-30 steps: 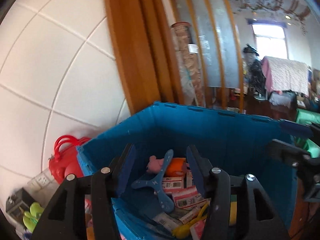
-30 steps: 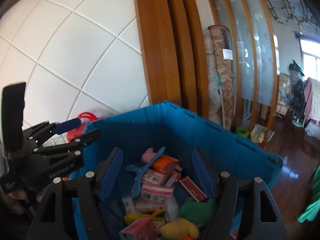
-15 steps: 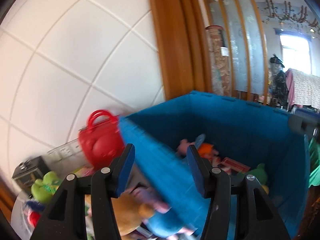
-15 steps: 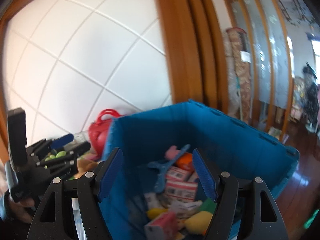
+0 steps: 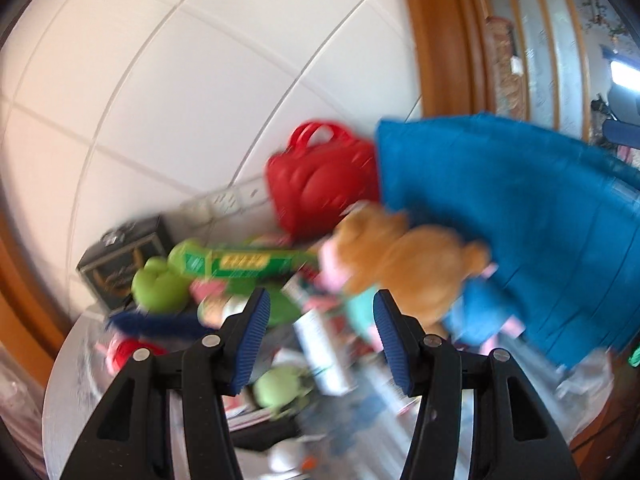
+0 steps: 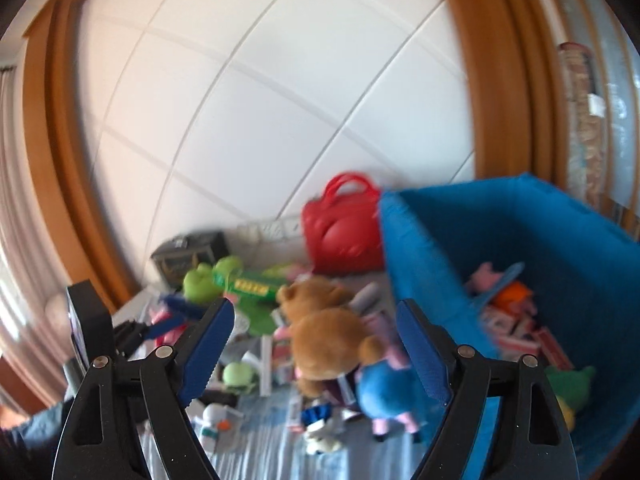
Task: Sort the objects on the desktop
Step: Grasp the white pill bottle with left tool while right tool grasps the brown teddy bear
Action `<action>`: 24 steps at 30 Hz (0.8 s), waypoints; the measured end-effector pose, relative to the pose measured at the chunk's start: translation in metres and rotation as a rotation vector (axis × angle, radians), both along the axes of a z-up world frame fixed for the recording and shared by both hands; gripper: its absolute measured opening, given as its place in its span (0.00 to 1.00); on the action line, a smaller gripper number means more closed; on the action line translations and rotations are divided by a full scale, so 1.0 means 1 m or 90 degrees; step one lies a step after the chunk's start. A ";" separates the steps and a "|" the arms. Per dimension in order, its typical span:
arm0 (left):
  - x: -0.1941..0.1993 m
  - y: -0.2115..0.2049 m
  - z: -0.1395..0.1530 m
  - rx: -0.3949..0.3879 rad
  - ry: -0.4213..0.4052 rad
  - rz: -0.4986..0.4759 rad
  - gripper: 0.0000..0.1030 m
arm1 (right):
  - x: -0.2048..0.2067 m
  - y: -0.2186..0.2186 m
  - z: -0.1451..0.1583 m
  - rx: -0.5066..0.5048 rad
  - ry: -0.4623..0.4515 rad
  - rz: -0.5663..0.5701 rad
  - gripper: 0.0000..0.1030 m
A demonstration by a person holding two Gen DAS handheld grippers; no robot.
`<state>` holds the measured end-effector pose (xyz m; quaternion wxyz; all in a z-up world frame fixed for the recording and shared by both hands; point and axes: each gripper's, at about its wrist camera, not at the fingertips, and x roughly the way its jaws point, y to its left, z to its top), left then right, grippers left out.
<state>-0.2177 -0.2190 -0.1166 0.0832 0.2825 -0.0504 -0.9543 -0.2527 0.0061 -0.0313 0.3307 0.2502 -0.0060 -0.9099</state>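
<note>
Since both your tongs, left (image 5: pixel 318 332) & right (image 6: pixel 316 346), gape wide w/ nothing held, they're set to pick: brown bear (image 6: pixel 324 332) lies on desk (image 6: pixel 260 440) beside blue bin (image 6: pixel 540 240), which holds sorted bits

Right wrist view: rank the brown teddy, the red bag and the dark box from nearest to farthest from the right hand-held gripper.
1. Brown teddy: just ahead of the right hand-held gripper, lying between its open fingers in the view.
2. Red bag: behind the teddy, against the wall, beside the blue bin.
3. Dark box: far left, by the wall; roughly as far back as the bag, so this order is tentative.
</note>
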 end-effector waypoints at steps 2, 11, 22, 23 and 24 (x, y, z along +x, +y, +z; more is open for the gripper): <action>0.000 -0.026 -0.015 0.002 -0.024 0.010 0.52 | -0.005 -0.023 -0.021 0.022 -0.026 0.016 0.81; -0.041 -0.132 -0.062 0.096 -0.102 0.105 0.52 | -0.062 -0.082 -0.089 0.163 -0.076 0.074 0.81; -0.119 -0.174 -0.108 0.290 -0.110 0.196 0.52 | -0.115 -0.133 -0.111 0.227 -0.031 0.102 0.86; -0.122 -0.181 -0.114 0.344 -0.097 0.220 0.52 | -0.119 -0.138 -0.114 0.234 -0.031 0.105 0.86; -0.125 -0.187 -0.119 0.390 -0.087 0.235 0.51 | -0.122 -0.141 -0.116 0.237 -0.032 0.109 0.86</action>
